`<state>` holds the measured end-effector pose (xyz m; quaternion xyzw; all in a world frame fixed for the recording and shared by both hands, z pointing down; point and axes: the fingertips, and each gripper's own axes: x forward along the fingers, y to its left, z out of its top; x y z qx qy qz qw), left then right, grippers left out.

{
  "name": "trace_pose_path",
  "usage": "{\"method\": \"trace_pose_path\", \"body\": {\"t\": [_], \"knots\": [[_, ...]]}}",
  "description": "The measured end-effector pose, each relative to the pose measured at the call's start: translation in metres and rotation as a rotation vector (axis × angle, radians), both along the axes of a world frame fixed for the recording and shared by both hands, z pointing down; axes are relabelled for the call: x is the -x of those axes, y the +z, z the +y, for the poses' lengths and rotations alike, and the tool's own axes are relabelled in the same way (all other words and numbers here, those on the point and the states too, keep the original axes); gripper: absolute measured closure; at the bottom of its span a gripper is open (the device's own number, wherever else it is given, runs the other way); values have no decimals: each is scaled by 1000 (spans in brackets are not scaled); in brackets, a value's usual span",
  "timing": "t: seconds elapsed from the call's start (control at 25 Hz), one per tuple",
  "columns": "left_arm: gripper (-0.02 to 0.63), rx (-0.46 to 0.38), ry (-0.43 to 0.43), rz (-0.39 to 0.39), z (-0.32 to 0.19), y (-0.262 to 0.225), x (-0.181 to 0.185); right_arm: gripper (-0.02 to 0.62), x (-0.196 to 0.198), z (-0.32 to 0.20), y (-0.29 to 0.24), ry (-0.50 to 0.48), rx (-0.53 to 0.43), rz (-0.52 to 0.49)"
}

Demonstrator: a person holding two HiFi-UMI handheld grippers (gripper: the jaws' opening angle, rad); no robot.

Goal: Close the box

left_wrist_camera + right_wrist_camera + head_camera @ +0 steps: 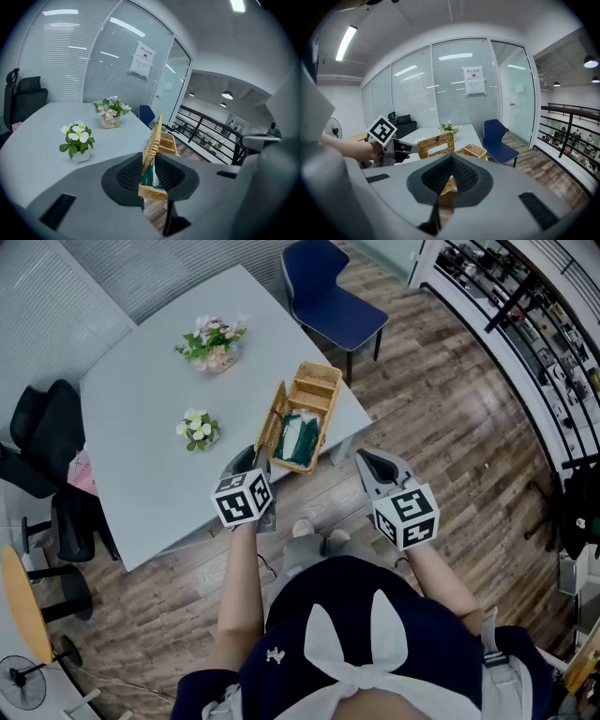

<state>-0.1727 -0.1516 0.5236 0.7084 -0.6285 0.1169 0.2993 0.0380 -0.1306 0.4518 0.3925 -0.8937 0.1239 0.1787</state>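
- The woven straw box (316, 388) sits on the pale grey bench (141, 427), right by the edge near the person.
- Its flat straw lid (273, 418) stands up on the box's left side, so the box is open.
- The left tongs (149, 164) are pinching the near end of the lid. The lid fills the thin gap between them.
- The right tongs (451, 159) are pressed together with nothing in them. They hang over the wooden floor (441, 418), near the box but not touching it.
- What could go wrong:
- The lid could slip out of the left tongs, because they only pinch its thin end. Then it might flop down with a bang or fall back open.
- The box could slide off the bench and drop to the floor, I think. It is so near the edge, and nothing holds it still while the lid gets pushed.
- The green packet (298, 439) inside might poke up and stop the lid from going flat. I cannot tell how high it sits.
- How many:
- One straw box, one lid.
- Two tongs.
- Two small pots of flowers: one pink and white (214, 343), one white (198, 429). Both are well away from the box.
- One blue chair (328, 292) past the bench.
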Motion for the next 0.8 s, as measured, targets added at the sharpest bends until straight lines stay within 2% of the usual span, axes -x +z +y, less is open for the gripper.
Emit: {"method": "trace_pose_path", "body": {"t": [0.8], "knots": [[517,8,81,-85,3,6,-23,589,-14,9,2,33,5,-9]]}}
